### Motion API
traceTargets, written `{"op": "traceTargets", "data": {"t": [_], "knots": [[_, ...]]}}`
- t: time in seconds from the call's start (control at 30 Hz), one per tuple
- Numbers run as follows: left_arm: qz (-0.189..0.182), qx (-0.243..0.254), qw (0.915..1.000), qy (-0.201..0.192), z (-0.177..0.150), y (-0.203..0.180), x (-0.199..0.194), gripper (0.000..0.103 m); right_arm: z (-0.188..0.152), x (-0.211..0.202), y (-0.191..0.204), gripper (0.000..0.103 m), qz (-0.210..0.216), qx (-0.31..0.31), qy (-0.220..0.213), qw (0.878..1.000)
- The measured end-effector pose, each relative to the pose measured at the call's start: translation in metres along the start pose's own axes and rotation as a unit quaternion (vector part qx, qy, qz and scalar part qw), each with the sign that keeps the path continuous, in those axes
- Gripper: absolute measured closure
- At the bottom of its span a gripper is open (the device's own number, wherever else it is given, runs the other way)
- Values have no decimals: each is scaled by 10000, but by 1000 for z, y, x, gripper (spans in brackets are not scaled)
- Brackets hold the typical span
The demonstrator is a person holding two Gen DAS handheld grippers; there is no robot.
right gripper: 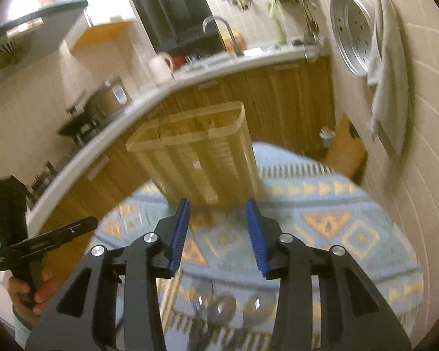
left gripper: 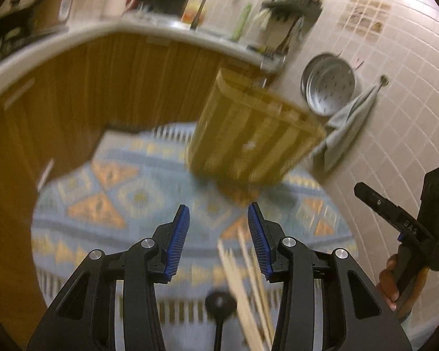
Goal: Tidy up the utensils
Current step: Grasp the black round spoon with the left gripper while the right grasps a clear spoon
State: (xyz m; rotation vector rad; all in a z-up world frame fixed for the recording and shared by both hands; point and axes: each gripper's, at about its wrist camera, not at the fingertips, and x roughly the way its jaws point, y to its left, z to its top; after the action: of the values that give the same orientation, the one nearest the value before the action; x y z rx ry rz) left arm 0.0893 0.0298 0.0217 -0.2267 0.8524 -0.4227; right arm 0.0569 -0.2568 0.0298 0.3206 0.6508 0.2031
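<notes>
Bamboo utensil holder (left gripper: 248,137) near table's far edge | chopsticks (left gripper: 243,286), black ladle (left gripper: 219,307) at near edge | left gripper (left gripper: 218,234), right gripper (right gripper: 216,228): both jaws apart, empty.

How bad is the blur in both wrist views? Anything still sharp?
Left wrist: strong motion blur on the wooden holder, patterned cloth and chopsticks; the left hand-held gripper is sharp. Right wrist: the same smear on the holder and spoons; the right hand-held gripper is crisp. Fisheye bends the counter edge in both.
</notes>
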Motion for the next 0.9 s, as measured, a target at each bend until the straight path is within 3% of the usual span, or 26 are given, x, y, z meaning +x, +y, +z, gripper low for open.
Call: {"op": "traceTargets", "data": {"t": [0.13, 0.27, 0.4, 0.6, 0.77, 0.9], "knots": [[81, 29, 9975, 703, -32, 8, 9, 63, -27, 10, 0, 66, -221, 196, 765, 9966], [5, 91, 9923, 1236, -57, 8, 16, 63, -56, 25, 9, 66, -142, 222, 1600, 9868], [25, 307, 9875, 1545, -73, 1, 21, 63, -79, 37, 23, 67, -68, 95, 2136, 9768], [223, 732, 9776, 1960, -87, -13, 32, 67, -89, 45, 38, 68, -60, -91, 2391, 9709], [532, 905, 9769, 1864, -91, -20, 34, 71, -90, 53, 44, 73, -57, -198, 2494, 9682], [858, 1247, 9715, 1826, -94, -33, 39, 73, -91, 62, 46, 78, -140, -260, 2602, 9651]]}}
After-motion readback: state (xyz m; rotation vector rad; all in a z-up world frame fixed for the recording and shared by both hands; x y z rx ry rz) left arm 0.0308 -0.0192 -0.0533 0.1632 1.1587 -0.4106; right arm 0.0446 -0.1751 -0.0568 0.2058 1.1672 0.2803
